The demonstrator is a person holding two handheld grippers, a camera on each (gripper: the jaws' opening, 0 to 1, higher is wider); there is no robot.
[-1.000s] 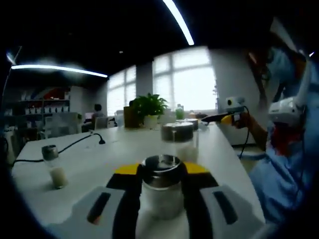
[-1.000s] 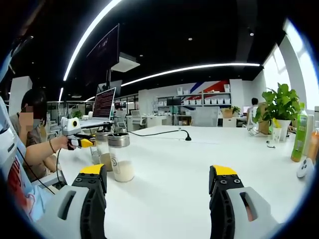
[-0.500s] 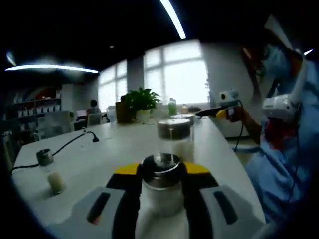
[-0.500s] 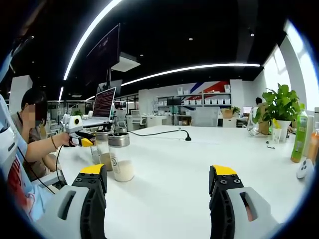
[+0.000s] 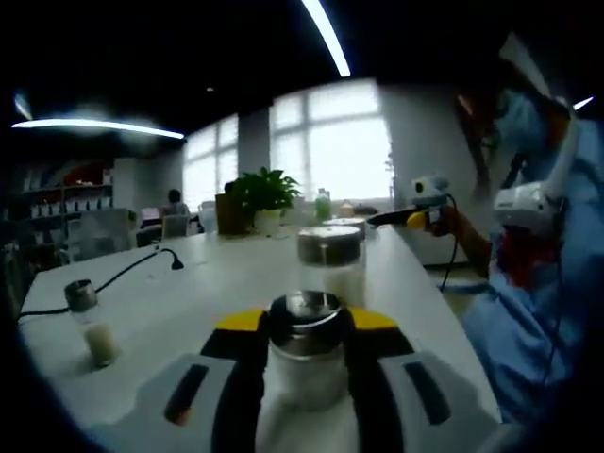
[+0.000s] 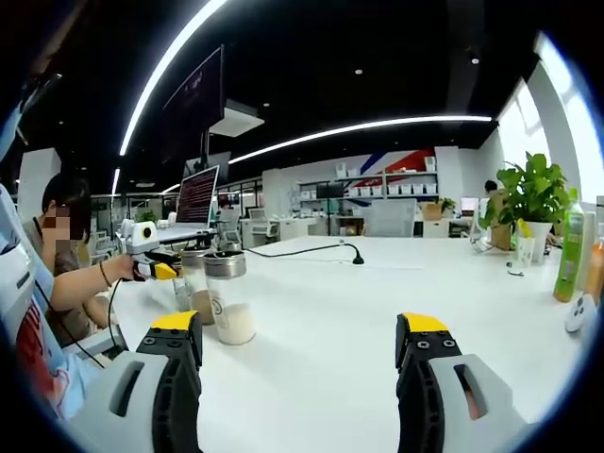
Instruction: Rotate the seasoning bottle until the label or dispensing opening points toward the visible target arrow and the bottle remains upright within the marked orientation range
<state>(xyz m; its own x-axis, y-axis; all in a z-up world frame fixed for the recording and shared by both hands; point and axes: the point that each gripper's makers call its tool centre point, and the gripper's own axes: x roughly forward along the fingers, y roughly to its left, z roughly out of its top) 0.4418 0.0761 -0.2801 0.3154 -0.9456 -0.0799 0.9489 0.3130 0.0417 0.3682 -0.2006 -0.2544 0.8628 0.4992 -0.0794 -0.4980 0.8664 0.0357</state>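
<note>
1. The left gripper (image 5: 304,354) was clenched on a seasoning bottle (image 5: 305,359), its two yellow-tipped jaws pressing the glass body from either side just below the metal cap.
2. That held bottle stood upright on the white table (image 5: 189,293), with pale powder in its lower part.
3. Just beyond the held bottle, farther along the table, stood a second metal-capped jar (image 5: 330,264), also upright and partly filled with white powder.
4. Well to the left of the held bottle, a small shaker (image 5: 90,326) stood alone near the table edge.
5. A black cable (image 5: 132,274) ran across the table beyond the small shaker.
6. A potted plant (image 5: 260,193) sat at the far end of the table, well beyond the held bottle, in front of bright windows.
7. The right gripper (image 6: 307,363) was released, its jaws wide apart over bare table and holding nothing.
8. In the right gripper view, two capped jars (image 6: 226,297) stood left of that gripper's jaws, with the left gripper at the farther one.
</note>
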